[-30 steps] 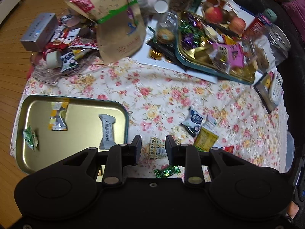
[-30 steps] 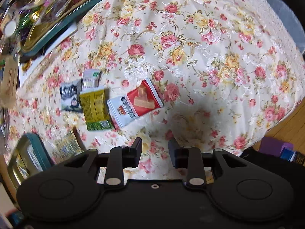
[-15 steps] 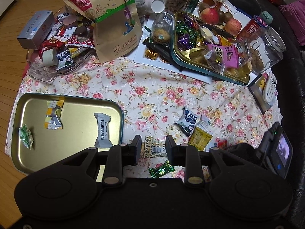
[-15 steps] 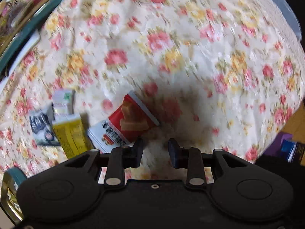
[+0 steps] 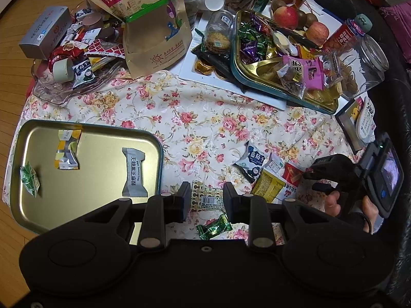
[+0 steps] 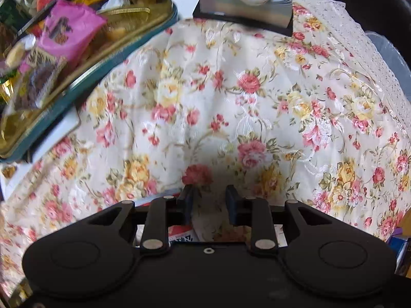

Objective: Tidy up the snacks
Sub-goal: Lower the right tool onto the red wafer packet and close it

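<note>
A gold tray (image 5: pixel 84 213) at the left holds a grey bar (image 5: pixel 133 172), a yellow-and-silver sweet (image 5: pixel 66 148) and a green candy (image 5: pixel 29 178). My left gripper (image 5: pixel 207 200) hangs open above the floral cloth. A patterned packet with a barcode (image 5: pixel 206 199) lies on the cloth below its gap, and a green-wrapped candy (image 5: pixel 214 227) lies just nearer. To the right lie a blue-and-white packet (image 5: pixel 251 160), a yellow packet (image 5: pixel 268 186) and a red packet (image 5: pixel 291 177). My right gripper (image 5: pixel 309 181), held by a hand, sits low over the red packet (image 6: pixel 181 231). That gripper (image 6: pixel 209 200) is open, and only cloth shows between its fingers.
A second teal-rimmed tray (image 5: pixel 269 91) heaped with sweets stands at the back right, also seen close by (image 6: pixel 102 66). A glass dish (image 5: pixel 51 95) of snacks, a big paper bag (image 5: pixel 154 25), jars (image 5: pixel 364 59) and apples crowd the back. A book with a white remote (image 6: pixel 244 0) lies near the right edge.
The right gripper came in from the right and sank toward the cloth. The red packet slid from ahead of its fingers to beneath them. The left gripper kept still.
</note>
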`<state>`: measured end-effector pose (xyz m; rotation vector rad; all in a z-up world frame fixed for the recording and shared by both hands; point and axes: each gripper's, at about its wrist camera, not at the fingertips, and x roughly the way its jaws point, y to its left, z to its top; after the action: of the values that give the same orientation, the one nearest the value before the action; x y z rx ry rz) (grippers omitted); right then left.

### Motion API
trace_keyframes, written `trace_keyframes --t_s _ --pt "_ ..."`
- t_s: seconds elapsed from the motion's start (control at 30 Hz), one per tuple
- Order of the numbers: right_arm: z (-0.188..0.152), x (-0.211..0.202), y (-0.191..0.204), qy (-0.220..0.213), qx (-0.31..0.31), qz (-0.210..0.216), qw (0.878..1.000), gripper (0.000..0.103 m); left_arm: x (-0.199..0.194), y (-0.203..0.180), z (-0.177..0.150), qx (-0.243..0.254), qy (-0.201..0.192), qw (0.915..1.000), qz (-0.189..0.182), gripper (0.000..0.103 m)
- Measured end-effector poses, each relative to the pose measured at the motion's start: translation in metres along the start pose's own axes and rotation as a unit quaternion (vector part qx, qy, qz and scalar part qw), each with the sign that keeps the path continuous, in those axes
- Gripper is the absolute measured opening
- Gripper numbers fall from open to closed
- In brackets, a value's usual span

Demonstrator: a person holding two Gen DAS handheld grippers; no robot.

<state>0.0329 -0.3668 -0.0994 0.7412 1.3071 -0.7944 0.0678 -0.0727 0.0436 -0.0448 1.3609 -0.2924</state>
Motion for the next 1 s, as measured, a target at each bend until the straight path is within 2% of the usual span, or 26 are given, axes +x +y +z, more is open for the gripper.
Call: trace_keyframes --t_s 0.13,0.27,0.4,0.6,0.73,0.87,1.0 --pt "0.014 -0.009 -0.023 0.006 0.027 0.040 0.999 0.030 -0.001 -0.001 0.000 0.000 -0.001 1.0000 -0.001 0.037" --pt "0.005 -0.016 -0.026 0.012 0.026 0.055 0.998 0.030 -0.002 -0.003 -0.001 0.010 -0.002 0.9999 -0.008 0.037" --pt "-0.016 -0.035 -0.015 0.014 0.021 0.062 0.998 0.030 0.002 0.001 -0.001 0.008 -0.006 0.9998 0.017 0.037" --pt "-0.048 -0.054 0.009 0.008 -0.020 0.053 0.998 0.031 0.024 0.004 -0.007 0.021 0.007 0.9982 0.056 0.037" --pt "-0.063 -0.055 0.017 0.010 -0.055 0.043 0.997 0.031 0.038 0.005 -0.014 0.028 0.004 0.9975 0.064 0.037" --pt "-0.072 -0.049 0.017 0.022 -0.090 0.037 0.995 0.031 0.046 0.000 -0.018 0.037 -0.021 0.9968 0.068 0.037" --pt "-0.074 -0.047 0.011 0.005 -0.106 0.017 0.994 0.031 0.053 -0.012 -0.021 0.061 -0.042 0.9937 0.084 0.037"
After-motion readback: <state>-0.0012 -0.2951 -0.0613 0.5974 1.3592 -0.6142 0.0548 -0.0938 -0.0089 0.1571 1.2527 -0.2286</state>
